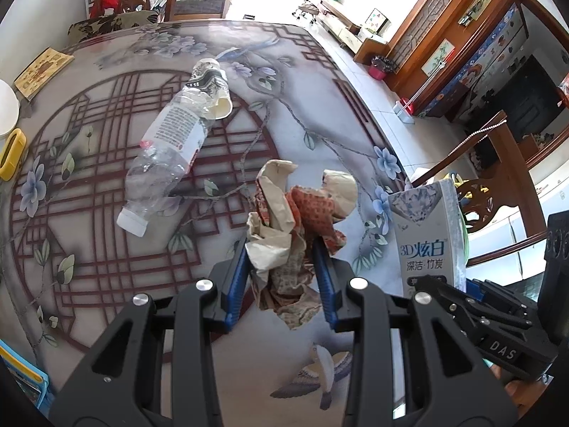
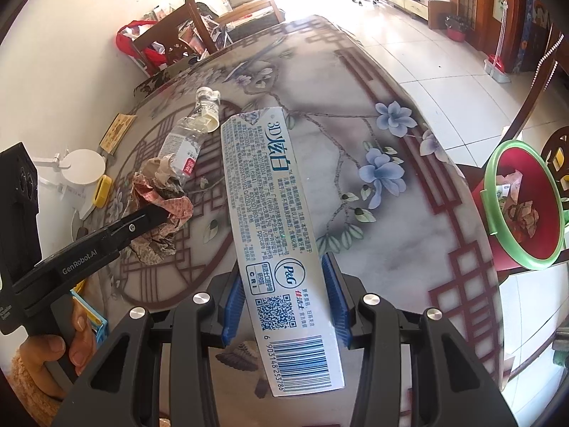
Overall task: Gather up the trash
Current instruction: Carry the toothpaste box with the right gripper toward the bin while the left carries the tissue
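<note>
The left gripper (image 1: 284, 270) is clamping a crumpled paper wrapper (image 1: 295, 220) between its blue pads, and the right gripper (image 2: 284, 295) is gripping a toothpaste box (image 2: 274, 220) across its narrow width, near the barcode end. Both pieces are being carried above the patterned table (image 2: 409, 256), not resting on it.

The likeliest failure, as I judge it, is sitting in the left grip: the pads are biting only the lower folds of the wrapper, so the loose upper lobes could be unfurling and the wad could be slipping out on the way. The box is being held close to one end, with most of its length sticking out ahead, so it could be pivoting between the pads or clipping the rim of the bin (image 2: 498, 195) when it is being lowered in. The two grippers are travelling just beside each other, so they could also be knocking together at the bin's mouth.

The wrapper is looking soft, tan and red-printed, heavily creased. The box is looking stiff, white and glossy, with blue print.

Farther off, a clear plastic bottle (image 1: 160, 163) is lying on its side on the table, touching a squashed paper cup (image 1: 213, 89) at its far end; both are still waiting. The green-rimmed, red-lined bin is standing beyond the table's right edge, already holding scraps.
</note>
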Demonstrator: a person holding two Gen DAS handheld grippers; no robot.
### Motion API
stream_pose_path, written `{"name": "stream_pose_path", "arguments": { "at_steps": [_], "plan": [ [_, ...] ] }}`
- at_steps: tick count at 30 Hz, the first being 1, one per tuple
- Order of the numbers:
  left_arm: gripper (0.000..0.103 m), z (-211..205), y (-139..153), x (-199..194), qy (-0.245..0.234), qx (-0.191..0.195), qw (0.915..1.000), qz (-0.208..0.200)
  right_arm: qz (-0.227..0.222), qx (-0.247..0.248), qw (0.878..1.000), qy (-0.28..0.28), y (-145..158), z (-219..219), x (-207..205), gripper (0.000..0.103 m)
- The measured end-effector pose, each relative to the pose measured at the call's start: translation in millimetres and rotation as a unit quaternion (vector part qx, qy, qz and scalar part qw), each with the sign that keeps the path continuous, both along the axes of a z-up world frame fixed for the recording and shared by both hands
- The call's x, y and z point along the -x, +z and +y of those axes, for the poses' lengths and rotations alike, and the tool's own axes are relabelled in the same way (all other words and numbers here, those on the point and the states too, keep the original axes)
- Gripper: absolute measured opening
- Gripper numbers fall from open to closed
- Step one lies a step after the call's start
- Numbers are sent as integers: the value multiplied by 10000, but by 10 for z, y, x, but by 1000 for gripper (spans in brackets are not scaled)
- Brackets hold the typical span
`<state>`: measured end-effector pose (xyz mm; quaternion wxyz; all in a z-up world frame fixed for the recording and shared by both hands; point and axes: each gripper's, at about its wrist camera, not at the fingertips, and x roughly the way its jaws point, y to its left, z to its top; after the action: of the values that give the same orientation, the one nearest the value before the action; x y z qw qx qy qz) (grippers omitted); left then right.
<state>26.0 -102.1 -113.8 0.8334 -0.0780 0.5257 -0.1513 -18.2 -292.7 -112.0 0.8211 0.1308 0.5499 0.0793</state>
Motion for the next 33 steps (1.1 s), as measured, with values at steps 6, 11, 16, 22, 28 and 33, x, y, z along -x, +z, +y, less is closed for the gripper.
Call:
{"name": "stream_pose_path", "arguments": {
  "at_steps": [6, 11, 16, 22, 28, 33],
  "plan": [
    [34, -227, 12, -15, -74, -35, 10000, -13, 30, -31, 10000, -85, -12, -236, 10, 41],
    [34, -466, 45, -15, -177, -1, 9998, -56, 6, 8, 9999, -170, 20, -476, 24, 41],
    [34, -744, 80, -18, -297, -38, 9995, -111, -27, -16, 9996, -288, 35, -762, 30, 41],
    [34, -1096, 141, -28, -448, -117, 9988, -185, -46, -105, 9990, -422, 36, -1109, 30, 41],
    [34, -1404, 170, -21, -548, -153, 9981, -235, -42, -127, 9984, -548, 26, -1450, 11, 41],
    [34, -1652, 152, -27, -572, -170, 9980, -188, -24, -89, 9971, -754, -14, -1829, -21, 41]
  ]
}}
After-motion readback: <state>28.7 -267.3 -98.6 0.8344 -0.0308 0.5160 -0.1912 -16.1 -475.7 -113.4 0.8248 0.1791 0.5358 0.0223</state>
